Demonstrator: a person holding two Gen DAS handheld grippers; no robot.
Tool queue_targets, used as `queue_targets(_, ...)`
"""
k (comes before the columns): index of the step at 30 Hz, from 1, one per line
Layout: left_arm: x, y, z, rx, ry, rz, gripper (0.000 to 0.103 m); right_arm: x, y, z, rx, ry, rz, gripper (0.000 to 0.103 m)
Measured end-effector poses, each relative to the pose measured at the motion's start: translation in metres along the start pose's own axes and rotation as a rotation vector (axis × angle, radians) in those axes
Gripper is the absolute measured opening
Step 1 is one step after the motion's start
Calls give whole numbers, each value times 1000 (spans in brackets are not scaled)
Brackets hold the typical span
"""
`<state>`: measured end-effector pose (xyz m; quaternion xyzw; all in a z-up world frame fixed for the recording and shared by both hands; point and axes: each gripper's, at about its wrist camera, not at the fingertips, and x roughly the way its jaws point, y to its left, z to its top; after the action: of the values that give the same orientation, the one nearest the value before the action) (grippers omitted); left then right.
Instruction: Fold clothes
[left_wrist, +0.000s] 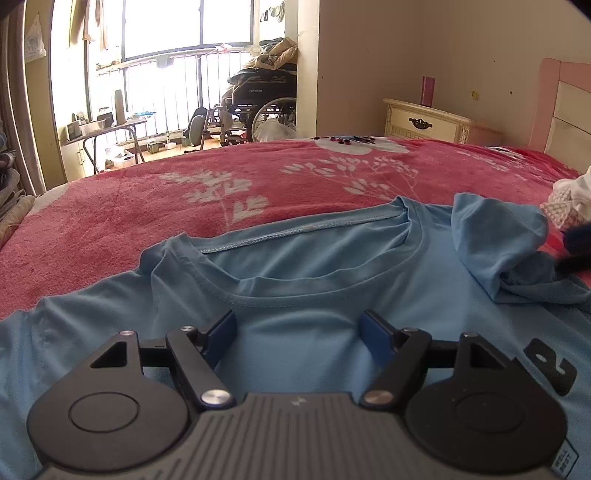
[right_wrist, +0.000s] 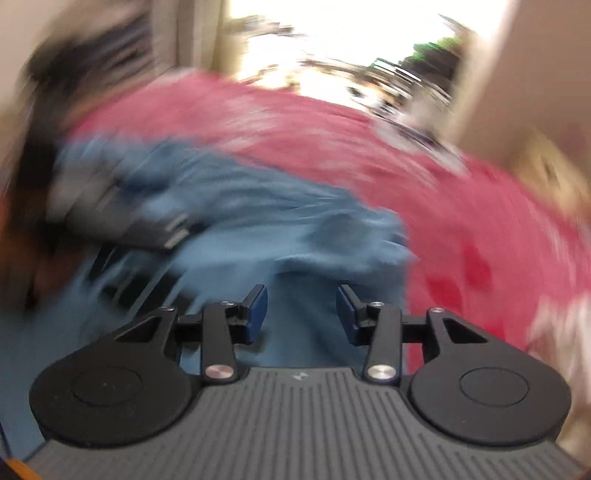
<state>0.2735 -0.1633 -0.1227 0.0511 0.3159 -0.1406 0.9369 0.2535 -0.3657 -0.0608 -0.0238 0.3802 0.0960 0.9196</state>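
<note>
A light blue T-shirt (left_wrist: 295, 266) lies face up on the bed, collar toward the far side, with black print near its right edge. Its right sleeve (left_wrist: 498, 240) is folded in over the shoulder. My left gripper (left_wrist: 299, 325) hovers just below the neckline, open, with nothing between its blue pads. The right wrist view is badly blurred. There my right gripper (right_wrist: 301, 295) stands open over the T-shirt (right_wrist: 258, 206), nothing gripped. A dark blurred shape at its left looks like the left gripper (right_wrist: 147, 225).
The bed carries a red blanket (left_wrist: 166, 206) with white flowers. White clothes (left_wrist: 569, 199) lie at its right edge by the pink headboard (left_wrist: 565, 110). Beyond the bed stand a cream nightstand (left_wrist: 424, 122), a wheelchair (left_wrist: 258, 107) and a folding table (left_wrist: 107, 129).
</note>
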Motion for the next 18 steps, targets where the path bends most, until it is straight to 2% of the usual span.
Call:
queue_targets(4, 0, 0, 0, -3, -2, -2, 76, 14, -71, 3, 543, -37, 84, 47)
queue_targets(5, 0, 1, -1, -3, -3, -3, 76, 20, -81, 2, 641, -53, 110, 47)
queue_targets(7, 0, 1, -1, -2, -3, -3, 76, 38, -87, 3, 735, -34, 186, 47)
queue_targets(10, 0, 1, -1, -3, -5, -4, 76, 58, -58, 12, 713, 39, 356, 47)
queue_targets(13, -1, 2, -2, -7, -6, -6, 76, 51, -22, 24, 672, 27, 608, 47)
queue_targets(17, 0, 1, -2, -10, -7, -8, 76, 29, -22, 30, 656, -68, 668, 48)
queue_targets(18, 0, 1, -2, -10, -7, -8, 76, 25, -31, 29, 673, -82, 624, 48)
